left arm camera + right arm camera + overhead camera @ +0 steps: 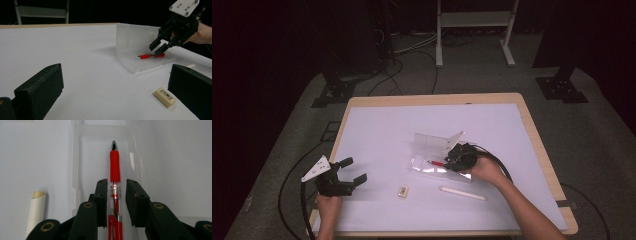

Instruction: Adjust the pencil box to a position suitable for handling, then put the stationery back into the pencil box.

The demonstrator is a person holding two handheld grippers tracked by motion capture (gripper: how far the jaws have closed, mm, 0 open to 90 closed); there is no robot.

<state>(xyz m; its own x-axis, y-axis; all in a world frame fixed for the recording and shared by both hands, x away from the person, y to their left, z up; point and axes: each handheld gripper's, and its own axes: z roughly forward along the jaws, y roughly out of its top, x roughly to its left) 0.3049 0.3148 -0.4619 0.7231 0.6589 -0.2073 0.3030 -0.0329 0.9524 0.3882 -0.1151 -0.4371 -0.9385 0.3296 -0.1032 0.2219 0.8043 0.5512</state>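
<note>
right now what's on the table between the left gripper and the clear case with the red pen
A small eraser lies there on the white table, closer to the left gripper than to the clear case holding the red pen, as the high view shows.

red pen [115,195] rear cut off by frame edge, eraser [402,191] label unreadable

Table [377,120]: case [434,150], eraser [402,191], tube [463,193].

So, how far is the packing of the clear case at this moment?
Done: the clear case lies open with the red pen inside it. In hand: the right claw straddles the pen, a gap visible on one side, so it seems released. Left: the eraser and white stick lie outside on the table; the left claw waits open.
</note>
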